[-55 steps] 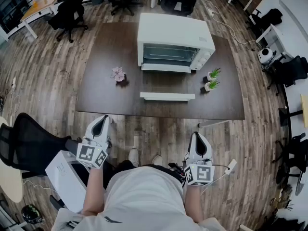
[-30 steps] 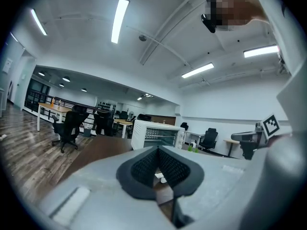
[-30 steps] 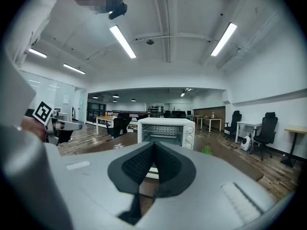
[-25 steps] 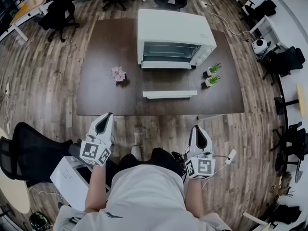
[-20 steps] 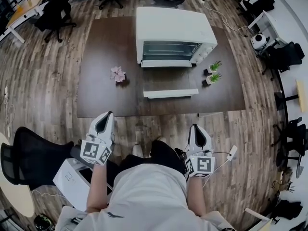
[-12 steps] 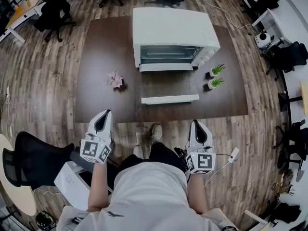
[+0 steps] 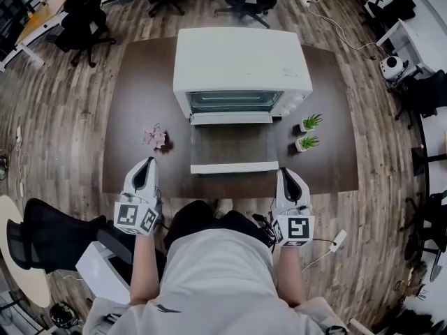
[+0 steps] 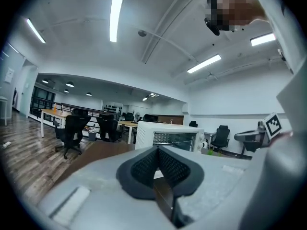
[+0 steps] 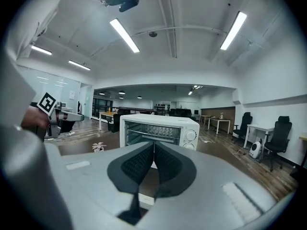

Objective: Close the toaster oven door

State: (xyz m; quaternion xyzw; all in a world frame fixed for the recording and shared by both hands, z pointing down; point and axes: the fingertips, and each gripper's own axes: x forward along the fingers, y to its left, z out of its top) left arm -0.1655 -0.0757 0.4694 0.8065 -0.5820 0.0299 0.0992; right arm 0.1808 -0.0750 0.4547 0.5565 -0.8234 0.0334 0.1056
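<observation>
The toaster oven [image 7: 241, 65] stands at the middle of the tabletop [image 7: 136, 82], its back towards the far edge. Its door [image 7: 230, 145] is open and lies flat, with the handle [image 7: 234, 167] near the near edge. The left tool [image 7: 144, 166] hangs over the near edge, left of the door and apart from it, with its jaws together and nothing between them. The right tool [image 7: 288, 174] hangs over the same edge, just beside the right end of the handle, its jaws also closed and empty. A pink flower [image 7: 154, 137] lies towards the left edge, and two small potted plants [image 7: 308, 132] stand right of the door.
</observation>
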